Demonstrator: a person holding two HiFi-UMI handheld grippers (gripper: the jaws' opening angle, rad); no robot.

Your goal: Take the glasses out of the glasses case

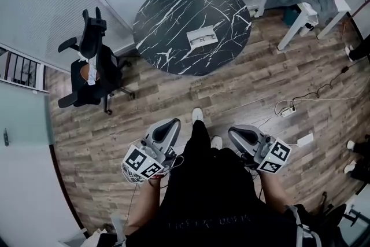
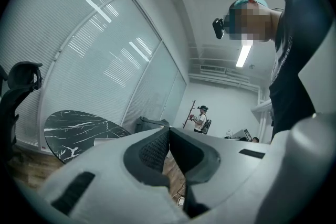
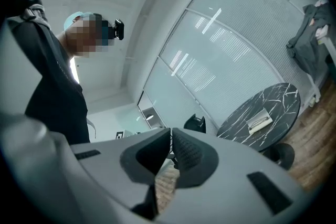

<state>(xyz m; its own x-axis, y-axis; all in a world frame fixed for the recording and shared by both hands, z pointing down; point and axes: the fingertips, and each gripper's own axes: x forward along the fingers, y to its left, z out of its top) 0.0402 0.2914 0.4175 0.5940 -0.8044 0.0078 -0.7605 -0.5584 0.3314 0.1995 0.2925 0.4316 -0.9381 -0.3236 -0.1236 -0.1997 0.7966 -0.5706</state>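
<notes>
Dark marble table (image 1: 167,14), standing across the wood floor (image 1: 162,98), bears the open white glasses case (image 1: 202,36) with the glasses (image 1: 204,39) inside. Its long axis lies crosswise, well ahead of the left gripper (image 1: 169,125) and right gripper (image 1: 236,133). Both are pressed together and empty, neither clearly nearer.

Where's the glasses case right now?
In the head view the glasses case lies near the middle of the round black table, straight ahead of the person, with the office chair off to the table's left.
</notes>
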